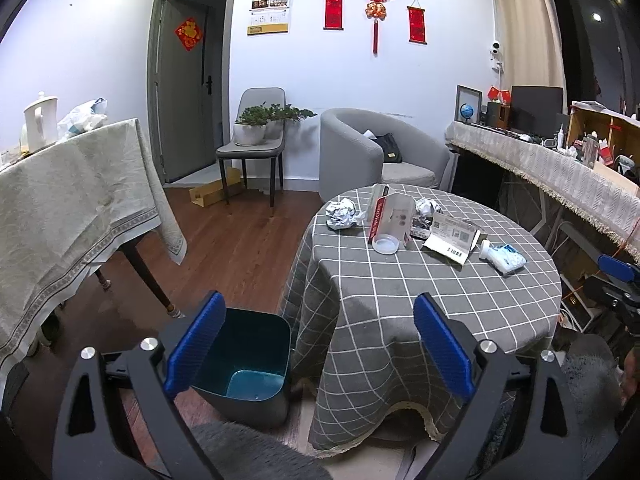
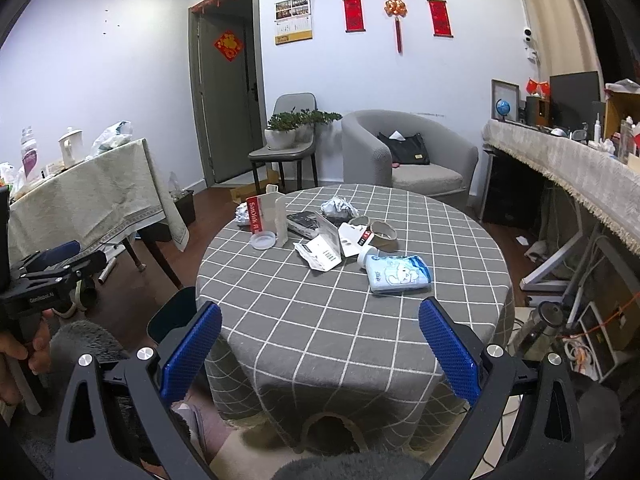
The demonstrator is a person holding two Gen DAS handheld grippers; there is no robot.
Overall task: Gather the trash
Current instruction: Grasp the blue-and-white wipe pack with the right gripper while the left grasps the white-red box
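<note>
Trash lies on a round table with a grey checked cloth [image 2: 320,320]: a blue tissue pack [image 2: 398,274], torn white card packaging [image 2: 320,254], a red-and-white SanDisk card [image 2: 266,216], a clear round lid [image 2: 263,240], crumpled foil [image 2: 339,207] and tape rolls [image 2: 383,232]. The same items show in the left wrist view, with foil [image 1: 342,216] and the tissue pack [image 1: 506,258]. A dark teal bin [image 1: 244,364] stands open on the floor left of the table. My left gripper [image 1: 320,344] is open above bin and table edge. My right gripper [image 2: 320,348] is open before the table.
A table with a beige cloth [image 1: 76,208] stands at left, holding a kettle and bags. A chair with a potted plant [image 1: 252,128], a grey armchair [image 1: 380,152] and a cluttered sideboard [image 1: 560,160] line the back and right. Cables lie on the floor at right [image 2: 592,344].
</note>
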